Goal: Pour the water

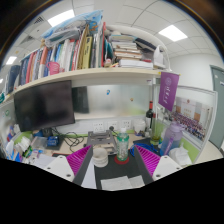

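Gripper view: the tool has its two fingers spread wide and holds nothing, with a clear water bottle standing upright on the counter just ahead, in line with the gap between them. A white cup sits just beside the bottle. Beyond are a dark monitor, a wine bottle and a shelf of books.

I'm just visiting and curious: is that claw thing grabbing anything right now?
Gripper: open, holding nothing. The bottle stands on the desk just ahead of the fingers, untouched.
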`<action>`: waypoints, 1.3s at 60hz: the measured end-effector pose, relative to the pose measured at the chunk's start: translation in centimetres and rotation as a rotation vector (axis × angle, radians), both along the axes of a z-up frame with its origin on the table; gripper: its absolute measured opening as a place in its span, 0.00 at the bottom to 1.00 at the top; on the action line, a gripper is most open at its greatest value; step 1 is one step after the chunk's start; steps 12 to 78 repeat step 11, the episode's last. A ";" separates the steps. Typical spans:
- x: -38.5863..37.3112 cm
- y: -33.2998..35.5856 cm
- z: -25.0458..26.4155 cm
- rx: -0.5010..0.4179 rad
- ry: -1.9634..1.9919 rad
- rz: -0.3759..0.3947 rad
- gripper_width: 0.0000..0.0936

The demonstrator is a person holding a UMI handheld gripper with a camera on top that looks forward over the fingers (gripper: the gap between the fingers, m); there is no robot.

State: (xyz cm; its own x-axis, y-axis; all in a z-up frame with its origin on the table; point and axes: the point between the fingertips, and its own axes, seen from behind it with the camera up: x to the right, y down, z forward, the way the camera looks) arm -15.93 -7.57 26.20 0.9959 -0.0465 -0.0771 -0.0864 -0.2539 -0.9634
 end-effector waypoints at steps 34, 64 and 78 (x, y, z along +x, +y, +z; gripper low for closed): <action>0.2 0.1 0.4 0.015 0.014 -0.012 0.91; 0.2 0.1 0.4 0.015 0.014 -0.012 0.91; 0.2 0.1 0.4 0.015 0.014 -0.012 0.91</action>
